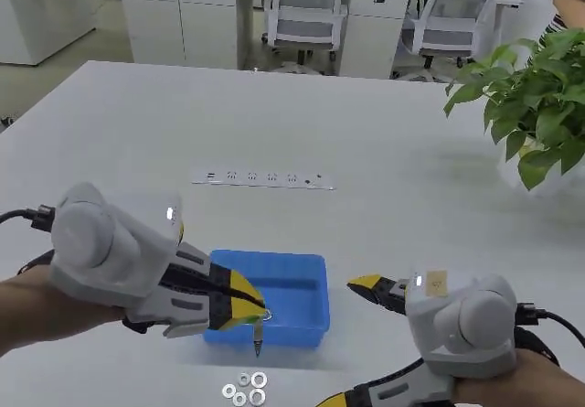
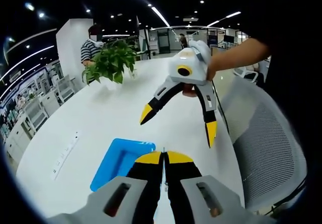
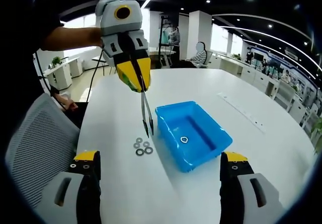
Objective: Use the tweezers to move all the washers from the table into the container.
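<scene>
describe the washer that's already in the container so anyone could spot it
On the white table sits a blue container. One washer lies alone on its floor, while the other washers cluster on the table outside it, near the tips of the tweezers.

Count taken at the bench.
- Grippers: two, the left gripper [image 1: 247, 305] and the right gripper [image 2: 177, 130].
- Tweezers [image 3: 146, 113]: one pair.
- Blue container [image 3: 201, 156]: one.
- Washers on the table [image 3: 140, 152]: one tight cluster, apparently five. They are small, so the count is not certain.
- Washer in the container [image 3: 184, 139]: one.
- Power strip [image 1: 263, 179]: one.
- Potted plant [image 1: 539, 105]: one.
- Office chairs [image 1: 306, 9] beyond the table: two.
</scene>
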